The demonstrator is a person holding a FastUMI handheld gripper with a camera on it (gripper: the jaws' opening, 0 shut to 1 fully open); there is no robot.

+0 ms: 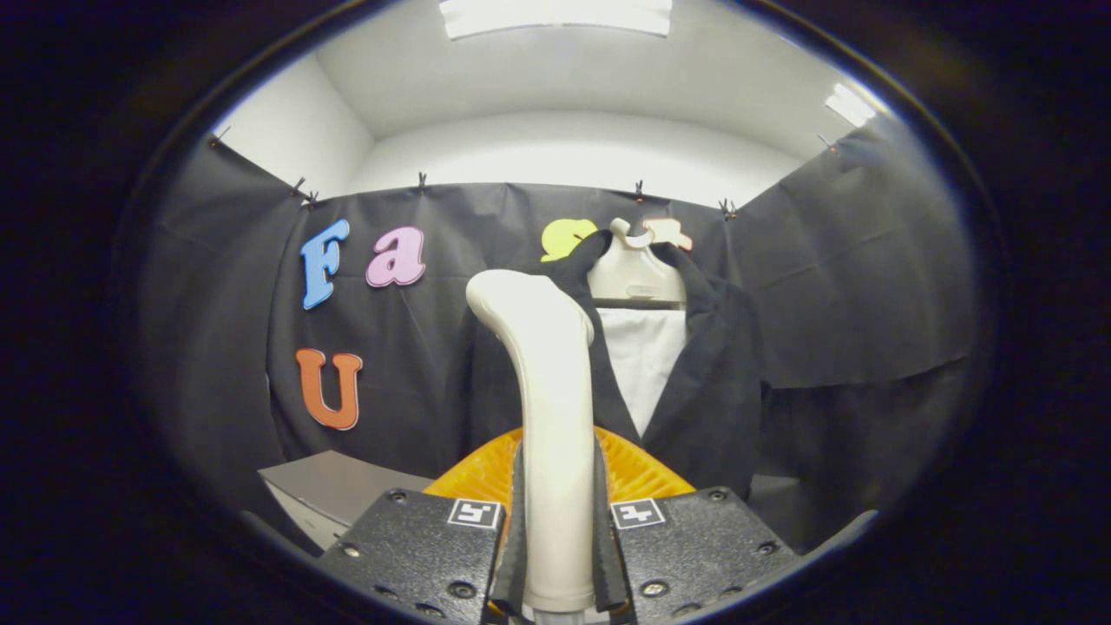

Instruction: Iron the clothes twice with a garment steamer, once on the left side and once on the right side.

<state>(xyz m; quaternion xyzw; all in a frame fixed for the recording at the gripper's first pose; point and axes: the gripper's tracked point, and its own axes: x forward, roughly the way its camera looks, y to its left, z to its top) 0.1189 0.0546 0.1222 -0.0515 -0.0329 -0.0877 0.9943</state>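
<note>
A cream-white garment steamer (pixel 545 391) stands upright between my fingers, its curved head rising just in front of the clothes. My gripper (pixel 556 521) is shut on the steamer's handle, both fingers pressing its sides. Beyond it hangs a dark jacket (pixel 712 373) over a white shirt (pixel 644 360) on a cream hanger (pixel 632 269). The steamer's head sits to the left of the shirt, over the jacket's left lapel. An orange ribbed piece (pixel 634 473) shows just behind the handle, low down.
A grey flat surface (pixel 334 490) lies low to the left of the fingers. Black cloth walls close the booth on three sides, with a white ceiling and lamps above.
</note>
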